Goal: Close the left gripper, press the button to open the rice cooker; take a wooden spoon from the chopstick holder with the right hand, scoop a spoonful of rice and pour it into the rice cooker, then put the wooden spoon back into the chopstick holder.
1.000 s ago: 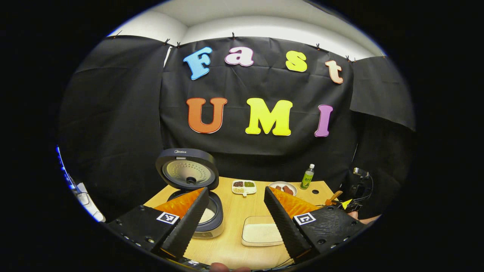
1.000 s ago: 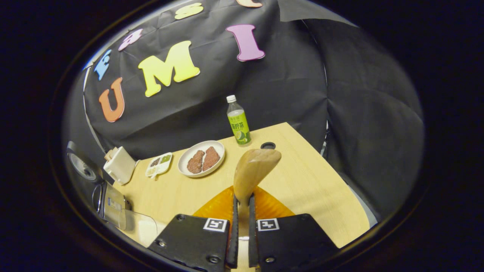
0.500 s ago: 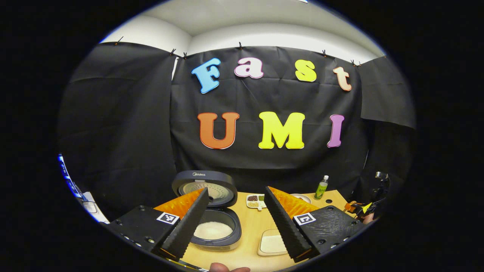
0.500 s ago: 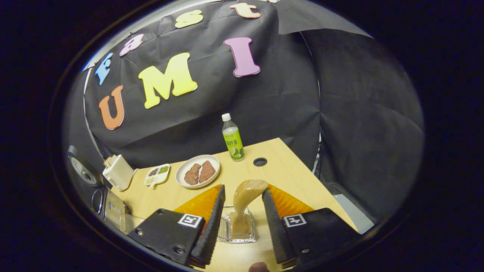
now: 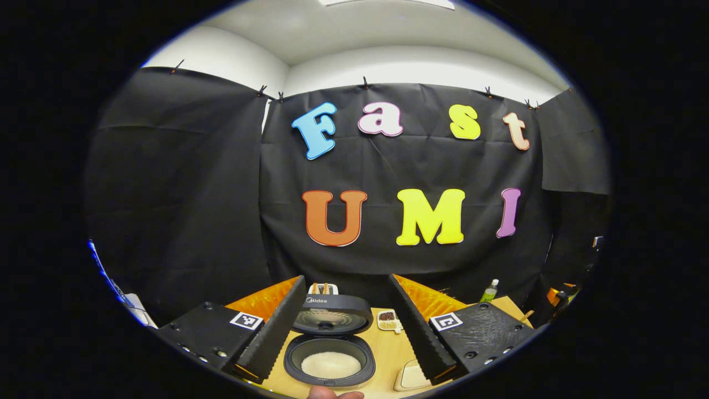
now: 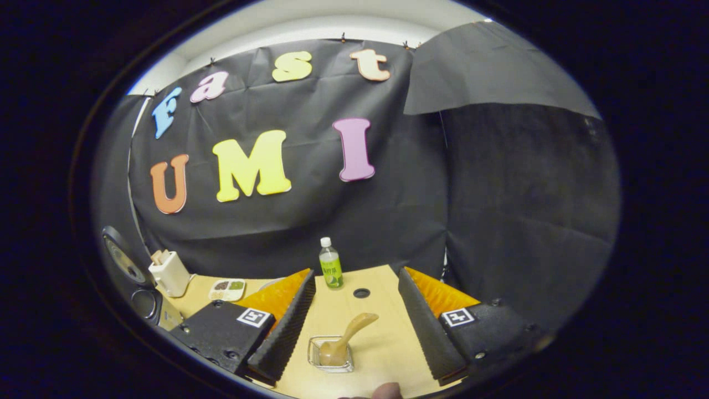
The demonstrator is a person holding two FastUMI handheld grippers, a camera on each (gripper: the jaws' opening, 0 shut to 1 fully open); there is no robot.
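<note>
While I hold both apart:
right gripper [image 6: 352, 327]: spread, empty
left gripper [image 5: 346, 327]: spread
wooden spoon [image 6: 346, 339]: lower centre, light, stiff (grip its handle)

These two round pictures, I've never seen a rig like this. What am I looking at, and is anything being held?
A person holds a two-finger gripper in each hand; a camera rides on each. In the left gripper view, the left gripper, jaws apart, faces the open rice cooker with rice inside. In the right gripper view, the right gripper, jaws apart, looks down on the wooden spoon standing in the chopstick holder on the table, near a green bottle. Nothing is held.
</note>
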